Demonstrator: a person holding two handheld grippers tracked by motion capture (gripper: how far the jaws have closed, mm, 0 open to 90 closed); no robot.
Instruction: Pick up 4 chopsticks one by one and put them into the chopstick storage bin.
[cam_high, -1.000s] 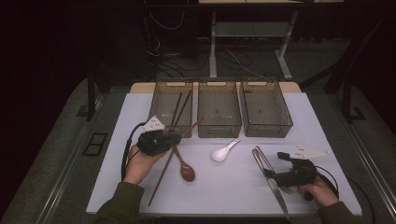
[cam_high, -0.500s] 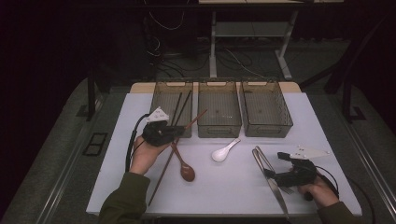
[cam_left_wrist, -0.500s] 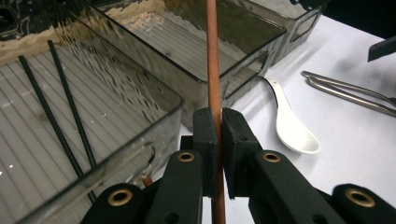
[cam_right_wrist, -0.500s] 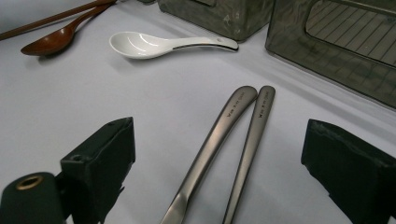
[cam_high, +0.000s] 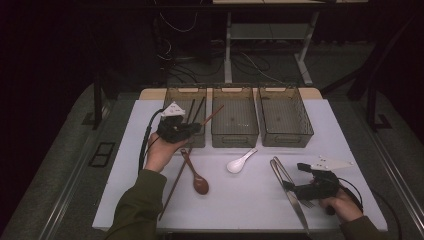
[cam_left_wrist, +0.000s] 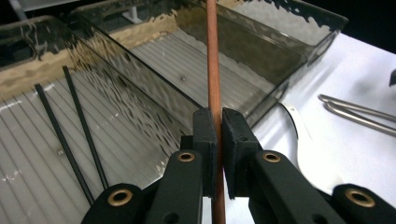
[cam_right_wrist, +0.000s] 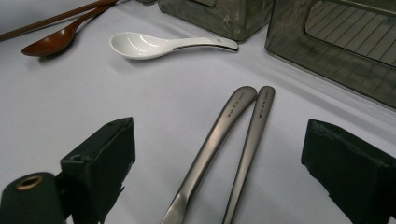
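Chopstick, the brown one, sits clenched between the pads of the left gripper, running straight up past the jaws in the left gripper view, its far end out over the wall shared by the left bin and the middle bin. The pinch is low on the stick, so most of its length juts ahead of the gripper; that probably lets the tip be steered into a bin while the hand stays outside. Just beyond the jaws and to their left, two black chopsticks already lie on the ribbed floor of the left bin, so I judge that bin to be where sticks are sorted and this one to be headed there. Below that gripper in the high view, a second brown chopstick and a brown spoon lie on the table, likely waiting their turn. A white spoon lies farther off toward the middle bin, and the right bin stands beyond. The right gripper rests with jaws spread wide and nothing between the pads, straddling the handles of two metal utensils that lie side by side, seemingly poised to take one.
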